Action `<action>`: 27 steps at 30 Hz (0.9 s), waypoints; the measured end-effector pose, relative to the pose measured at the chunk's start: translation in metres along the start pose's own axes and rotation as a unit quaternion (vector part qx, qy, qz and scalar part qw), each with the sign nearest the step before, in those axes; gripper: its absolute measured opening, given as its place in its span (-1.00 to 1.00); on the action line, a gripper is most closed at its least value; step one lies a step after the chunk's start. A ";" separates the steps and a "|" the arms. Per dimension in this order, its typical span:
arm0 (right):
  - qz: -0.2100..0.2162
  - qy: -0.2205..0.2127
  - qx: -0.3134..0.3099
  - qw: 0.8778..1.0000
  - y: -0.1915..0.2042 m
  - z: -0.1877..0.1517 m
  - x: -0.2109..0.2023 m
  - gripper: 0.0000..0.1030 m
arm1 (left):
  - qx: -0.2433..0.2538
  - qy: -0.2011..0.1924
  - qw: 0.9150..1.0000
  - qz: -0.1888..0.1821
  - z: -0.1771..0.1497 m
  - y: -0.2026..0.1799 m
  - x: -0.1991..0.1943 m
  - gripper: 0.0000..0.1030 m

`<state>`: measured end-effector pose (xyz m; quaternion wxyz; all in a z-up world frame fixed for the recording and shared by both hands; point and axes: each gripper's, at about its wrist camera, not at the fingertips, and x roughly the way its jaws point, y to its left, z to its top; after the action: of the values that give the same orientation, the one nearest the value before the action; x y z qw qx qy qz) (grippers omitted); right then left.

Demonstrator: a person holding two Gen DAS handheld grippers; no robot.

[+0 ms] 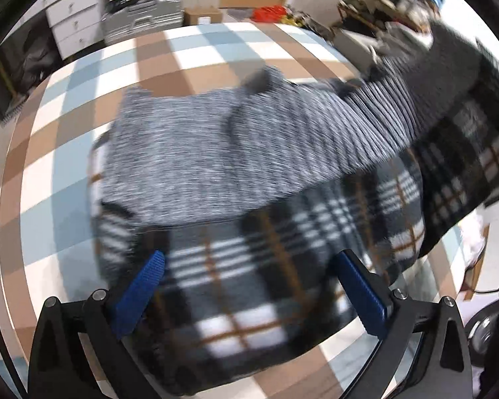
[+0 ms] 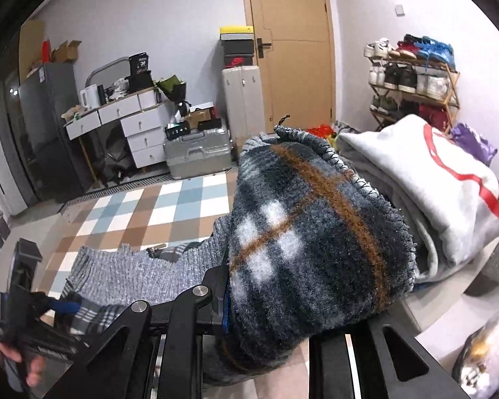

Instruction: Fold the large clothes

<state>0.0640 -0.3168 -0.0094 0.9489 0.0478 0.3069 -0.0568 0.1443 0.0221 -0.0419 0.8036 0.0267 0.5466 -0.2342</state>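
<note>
The plaid garment (image 1: pixel 236 282) looks thick, soft and floppy — best taken at a hem. It lies under the wide-open, empty left tongs (image 1: pixel 249 286); the right tongs (image 2: pixel 266 302) pinch one bunched corner, lifted.

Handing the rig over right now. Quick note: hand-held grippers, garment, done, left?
Left hand-held gripper: open, nothing between its blue pads, hanging over the plaid part of the garment.
Right hand-held gripper: shut on a bunched plaid end of the garment, held up off the surface.
Garment: plaid and grey knit, mostly lying on the checked cloth; the grey knit part is laid over the plaid.
Done: looks like one fold is started.
Left: probably lay the lifted end down, then finish folding. A grey sweatshirt is piled to the right.
</note>
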 end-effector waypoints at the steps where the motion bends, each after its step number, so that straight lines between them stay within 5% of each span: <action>1: 0.000 0.001 0.000 1.000 0.001 0.001 0.000 -0.61 | -0.008 -0.004 1.000 -0.013 -0.002 0.007 -0.006 0.94; 6: -0.005 0.000 -0.016 1.000 0.015 0.003 -0.002 -0.61 | -0.069 -0.012 0.992 -0.104 0.011 0.037 0.001 0.94; 11: -0.015 -0.011 -0.037 0.999 0.030 0.002 -0.006 -0.61 | -0.087 -0.024 0.992 -0.092 -0.006 0.050 -0.010 0.95; 14: -0.017 -0.019 -0.048 0.999 0.039 0.001 -0.007 -0.61 | -0.105 0.019 0.990 -0.089 -0.007 0.057 0.026 0.95; 17: -0.010 -0.035 -0.069 0.997 0.056 0.000 -0.012 -0.61 | -0.100 0.010 0.988 -0.118 -0.007 0.052 0.031 0.95; 19: -0.010 -0.047 -0.094 0.994 0.072 -0.002 -0.017 -0.61 | -0.110 0.029 0.978 -0.177 -0.007 0.048 0.037 0.94; 22: -0.004 -0.055 -0.123 0.991 0.098 -0.003 -0.021 -0.61 | -0.096 0.018 0.980 -0.171 -0.006 0.042 0.038 0.95; 27: 0.022 -0.054 -0.165 0.985 0.147 -0.008 -0.016 -0.60 | -0.104 0.012 0.971 -0.214 -0.008 0.045 0.032 0.95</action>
<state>0.0671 -0.1693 0.0018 0.9598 -0.1059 0.2597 0.0132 0.1648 0.0539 -0.0834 0.7266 -0.1721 0.5704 -0.3422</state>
